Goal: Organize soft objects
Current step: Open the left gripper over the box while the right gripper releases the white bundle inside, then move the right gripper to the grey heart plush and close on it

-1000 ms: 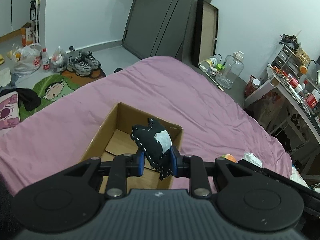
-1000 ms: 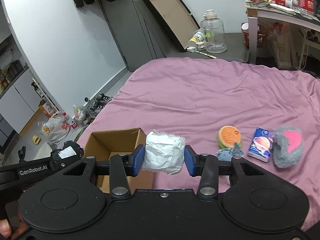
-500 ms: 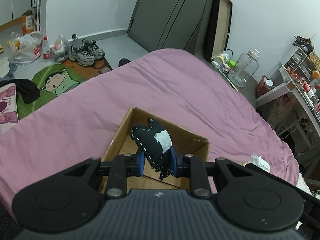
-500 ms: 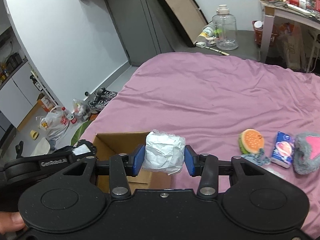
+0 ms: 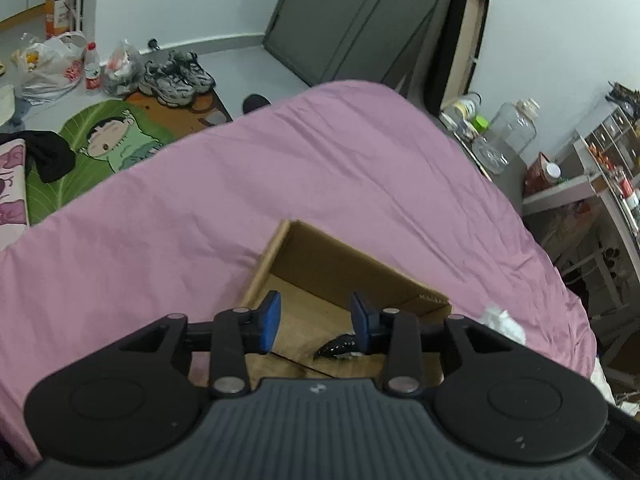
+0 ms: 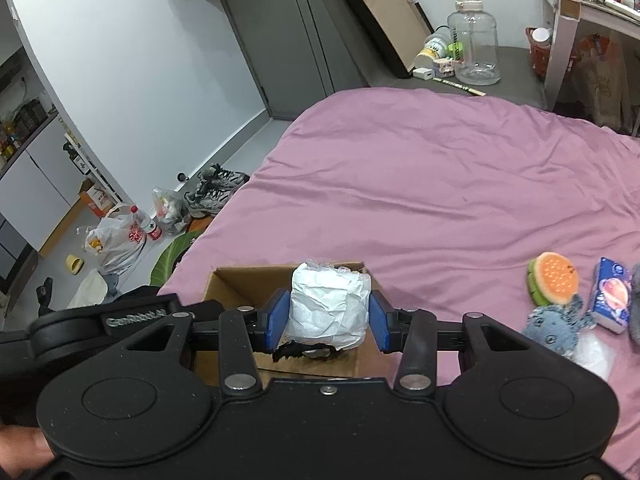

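a cardboard box (image 6: pixel 224 280) sits on the bed (image 6: pixel 420 184) near its edge, with a stitched plush toy (image 5: pixel 338 347) lying inside it. to the box's right on the bed lie a burger plush (image 6: pixel 554 284), a tissue pack (image 6: pixel 612 296) and a fish plush (image 6: pixel 554 328). shoes (image 5: pixel 176 78) stand on the floor beyond the bed.

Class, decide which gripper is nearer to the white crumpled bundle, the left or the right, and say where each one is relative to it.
Right. The right gripper clamps the white crumpled bundle between its pads, above the cardboard box. The left gripper, jaws apart, hangs over the box, off the bundle.

Black white-stitched soft toy (image 5: pixel 338 347) flat on cardboard box (image 5: pixel 340 256) floor; crumpled white bundle (image 6: pixel 329 306) above the box
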Demonstrator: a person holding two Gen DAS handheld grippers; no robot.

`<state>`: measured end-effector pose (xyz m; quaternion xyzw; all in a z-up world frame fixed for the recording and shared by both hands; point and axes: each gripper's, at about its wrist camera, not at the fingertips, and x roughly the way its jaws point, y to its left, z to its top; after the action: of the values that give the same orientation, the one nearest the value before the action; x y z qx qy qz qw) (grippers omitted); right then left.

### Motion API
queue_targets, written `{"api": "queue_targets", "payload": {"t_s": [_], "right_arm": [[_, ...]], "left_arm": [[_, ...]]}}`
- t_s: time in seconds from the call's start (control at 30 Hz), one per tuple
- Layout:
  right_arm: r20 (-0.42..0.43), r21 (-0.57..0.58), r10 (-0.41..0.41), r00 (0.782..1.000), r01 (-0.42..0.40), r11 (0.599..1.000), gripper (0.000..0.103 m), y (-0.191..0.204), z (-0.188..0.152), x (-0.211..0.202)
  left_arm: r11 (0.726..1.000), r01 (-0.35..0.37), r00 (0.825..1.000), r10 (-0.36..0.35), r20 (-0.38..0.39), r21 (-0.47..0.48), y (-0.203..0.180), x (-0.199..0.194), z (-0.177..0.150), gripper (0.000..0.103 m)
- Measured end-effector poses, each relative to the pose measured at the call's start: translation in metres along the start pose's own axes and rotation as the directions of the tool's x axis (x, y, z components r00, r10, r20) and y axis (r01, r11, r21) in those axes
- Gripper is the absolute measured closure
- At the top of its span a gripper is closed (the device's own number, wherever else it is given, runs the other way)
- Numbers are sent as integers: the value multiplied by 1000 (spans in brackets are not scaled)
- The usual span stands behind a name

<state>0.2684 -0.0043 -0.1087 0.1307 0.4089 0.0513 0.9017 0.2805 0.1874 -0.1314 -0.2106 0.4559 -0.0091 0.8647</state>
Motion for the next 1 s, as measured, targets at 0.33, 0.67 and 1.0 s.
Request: {"api": "queue_targets", "payload": {"t_s": [0.33, 0.67, 1.0], "right_arm": [[-22, 67, 142, 990, -141, 988, 41, 16, 7, 8], [54, 72, 111, 992, -114, 991, 20, -15, 7, -47], [95, 92, 8, 995, -16, 996, 7, -87, 4, -101]], "left_arm": [[998, -60, 998, 60, 30, 5, 13, -30, 8, 52], [992, -123, 990, 122, 65, 5, 1, -63, -4, 14], [990, -136, 981, 128, 144, 49, -48, -85, -34, 0]]}}
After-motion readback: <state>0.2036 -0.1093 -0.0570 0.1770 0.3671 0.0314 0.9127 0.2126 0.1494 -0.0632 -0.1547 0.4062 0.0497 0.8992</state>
